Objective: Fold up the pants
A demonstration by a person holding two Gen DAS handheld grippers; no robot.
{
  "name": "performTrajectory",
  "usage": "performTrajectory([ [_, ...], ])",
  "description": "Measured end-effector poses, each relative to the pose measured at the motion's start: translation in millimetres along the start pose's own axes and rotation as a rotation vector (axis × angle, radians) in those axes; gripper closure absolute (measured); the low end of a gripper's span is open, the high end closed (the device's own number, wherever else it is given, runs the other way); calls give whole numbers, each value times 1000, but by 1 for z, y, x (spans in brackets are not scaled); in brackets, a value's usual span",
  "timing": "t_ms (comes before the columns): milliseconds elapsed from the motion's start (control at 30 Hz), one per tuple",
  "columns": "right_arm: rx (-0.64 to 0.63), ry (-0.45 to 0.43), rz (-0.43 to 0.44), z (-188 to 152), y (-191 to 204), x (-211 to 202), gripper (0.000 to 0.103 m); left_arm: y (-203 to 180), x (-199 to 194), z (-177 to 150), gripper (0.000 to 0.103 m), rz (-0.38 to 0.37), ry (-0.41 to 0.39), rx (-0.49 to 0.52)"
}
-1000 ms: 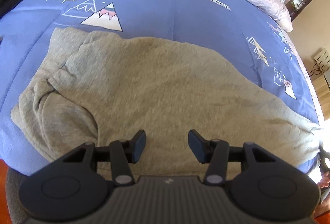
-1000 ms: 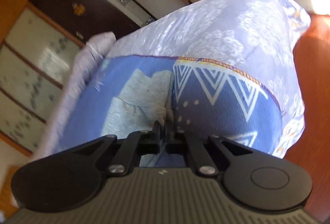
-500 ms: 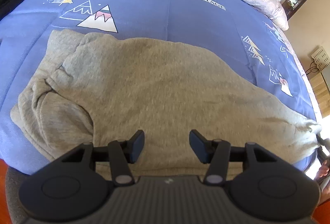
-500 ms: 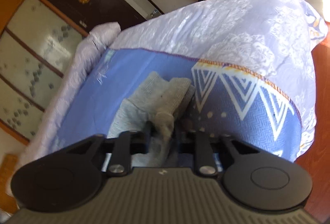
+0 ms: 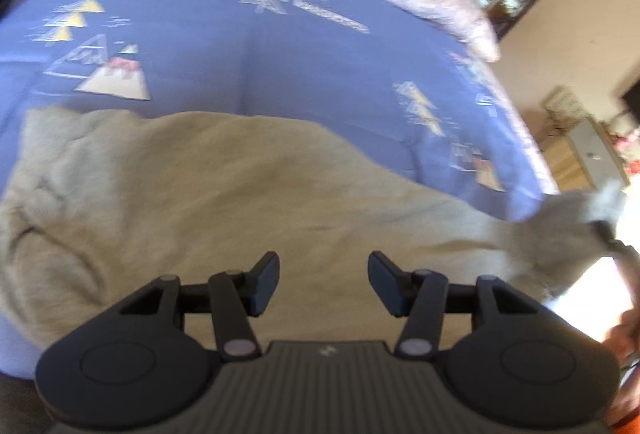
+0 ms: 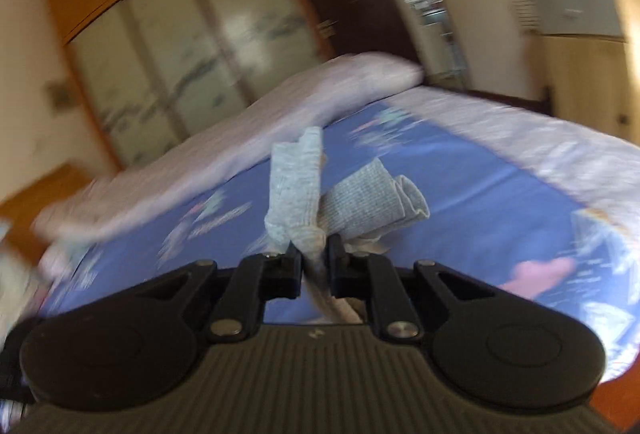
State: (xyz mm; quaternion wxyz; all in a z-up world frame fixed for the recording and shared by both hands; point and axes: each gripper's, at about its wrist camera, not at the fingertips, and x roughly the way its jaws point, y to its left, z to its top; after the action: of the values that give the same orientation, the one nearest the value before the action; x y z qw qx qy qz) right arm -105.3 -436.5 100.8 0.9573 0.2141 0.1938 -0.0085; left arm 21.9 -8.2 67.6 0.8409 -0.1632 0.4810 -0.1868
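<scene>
The grey pants (image 5: 224, 202) lie spread on the blue patterned bedcover (image 5: 280, 66), their broad body just ahead of and under the left gripper (image 5: 323, 280). Its jaws stand spread about halfway, with nothing between them and no pad touching cloth. To that gripper's right, one leg end is lifted off the bed. The right gripper (image 6: 314, 266) pinches this ribbed cuff end (image 6: 304, 194); its jaws have just been closing on the cloth, which bunches up beyond the fingertips and trails down between them.
</scene>
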Motion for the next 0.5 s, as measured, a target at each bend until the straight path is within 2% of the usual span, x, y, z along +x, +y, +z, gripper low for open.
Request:
performTrajectory([
  [100,-139,137,108,-32,60,28,88,-10,3,0,51,-29,-3,32],
  [300,-329,329,196,-110,145,79,87,-9,16,-9,50,-38,32,36],
  [400,-513,386,214,-140,176,87,75,-4,25,-13,50,-41,60,16],
  [433,-548,394,206,-143,179,89,74,-3,27,-14,50,-43,69,10],
  [500,-527,395,238,-135,173,83,60,-1,31,-14,50,-51,82,4],
])
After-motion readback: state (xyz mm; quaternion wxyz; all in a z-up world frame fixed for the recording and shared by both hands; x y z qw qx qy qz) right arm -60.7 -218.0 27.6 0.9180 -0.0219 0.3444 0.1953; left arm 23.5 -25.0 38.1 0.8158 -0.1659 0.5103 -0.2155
